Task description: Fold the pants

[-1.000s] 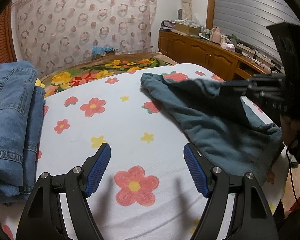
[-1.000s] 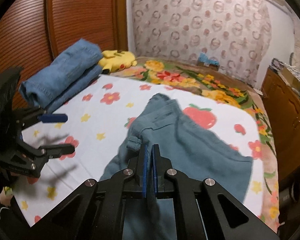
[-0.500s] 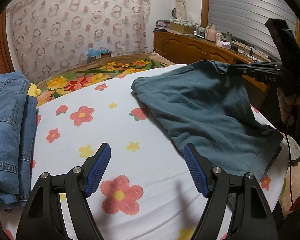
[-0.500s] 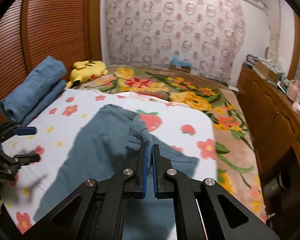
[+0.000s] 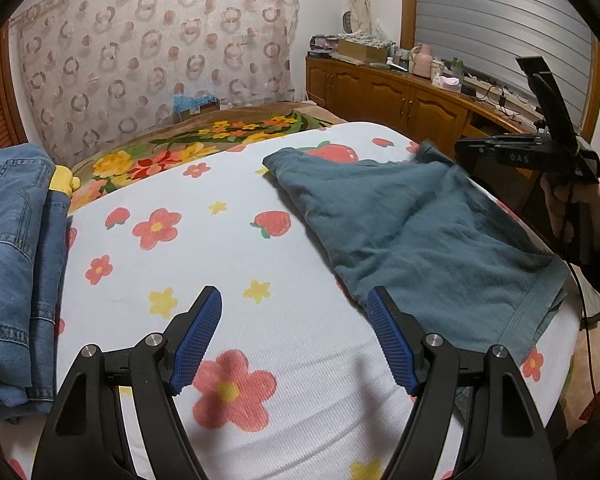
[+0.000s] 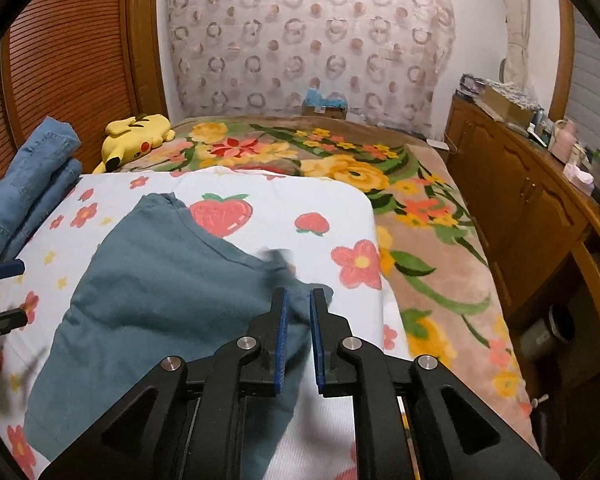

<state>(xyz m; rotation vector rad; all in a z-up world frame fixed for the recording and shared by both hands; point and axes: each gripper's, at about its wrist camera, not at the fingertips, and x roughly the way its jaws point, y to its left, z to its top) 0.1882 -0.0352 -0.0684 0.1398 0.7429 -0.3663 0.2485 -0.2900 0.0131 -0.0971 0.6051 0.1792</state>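
The right tongs [image 6: 297, 312] are opening, dropping the teal pants [image 6: 160, 280]; the left tongs [image 5: 294, 320], wide and empty, should next smooth them flat on the bed [image 5: 260, 248].

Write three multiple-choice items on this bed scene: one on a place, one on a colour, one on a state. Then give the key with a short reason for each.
1. Where do the folded jeans lie?
A. at the left edge of the bed sheet
B. on the wooden cabinet
C. under the teal pants

2. What colour is the soft toy near the jeans?
A. red
B. yellow
C. green

3. How do the left tongs stand?
A. clamped on the pants
B. clamped on the jeans
C. open, holding nothing

Key: 1 A, the jeans sit stacked at the sheet's left side. 2 B, the toy is plainly yellow. 3 C, only bare sheet shows between the blue pads, beside the teal pants.
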